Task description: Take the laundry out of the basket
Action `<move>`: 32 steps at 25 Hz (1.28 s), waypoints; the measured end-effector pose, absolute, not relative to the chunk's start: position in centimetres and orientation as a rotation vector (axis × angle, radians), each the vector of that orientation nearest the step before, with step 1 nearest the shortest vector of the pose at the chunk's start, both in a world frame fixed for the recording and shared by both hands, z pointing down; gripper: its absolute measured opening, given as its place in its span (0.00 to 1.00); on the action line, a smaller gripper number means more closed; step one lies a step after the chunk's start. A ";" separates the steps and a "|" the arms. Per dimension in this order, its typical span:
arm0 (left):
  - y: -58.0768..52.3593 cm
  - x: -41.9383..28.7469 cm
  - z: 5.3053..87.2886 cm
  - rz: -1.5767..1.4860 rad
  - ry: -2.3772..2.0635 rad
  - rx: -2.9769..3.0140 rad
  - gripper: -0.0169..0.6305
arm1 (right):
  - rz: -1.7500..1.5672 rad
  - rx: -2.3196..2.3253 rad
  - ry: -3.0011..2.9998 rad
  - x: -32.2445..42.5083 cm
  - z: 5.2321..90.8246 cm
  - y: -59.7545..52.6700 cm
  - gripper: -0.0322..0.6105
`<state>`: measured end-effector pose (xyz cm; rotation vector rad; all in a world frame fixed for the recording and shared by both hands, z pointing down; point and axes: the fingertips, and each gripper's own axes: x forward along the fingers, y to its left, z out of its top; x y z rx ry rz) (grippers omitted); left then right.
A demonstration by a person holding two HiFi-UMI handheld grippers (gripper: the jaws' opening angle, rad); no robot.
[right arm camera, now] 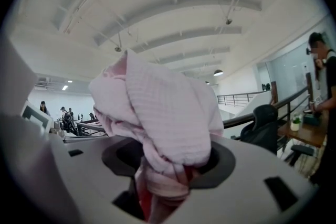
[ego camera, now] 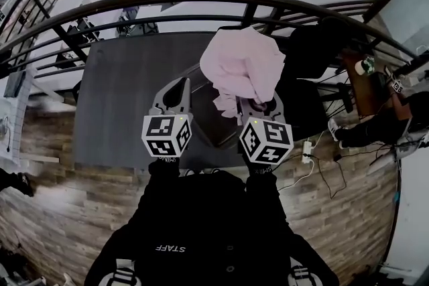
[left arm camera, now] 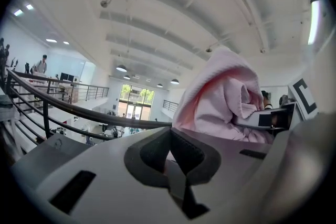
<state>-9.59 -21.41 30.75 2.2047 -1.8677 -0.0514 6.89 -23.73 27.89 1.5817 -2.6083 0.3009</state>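
One pink cloth, long axis upright

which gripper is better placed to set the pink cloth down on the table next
Right. The right gripper is shut on the pink cloth and holds it bunched above the dark table. The left gripper is closed and empty beside it, so it would probably need a handover first.

Bright daylight — warped edges, perhaps overexposed.

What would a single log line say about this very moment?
right hand-held gripper: shut on pink cloth, held up over dark table | left hand-held gripper: shut, empty, beside it
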 end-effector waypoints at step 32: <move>-23.8 -8.7 27.3 -0.112 -1.877 2.302 0.03 | 0.150 1.675 -2.717 7.4 23.3 -24.2 0.45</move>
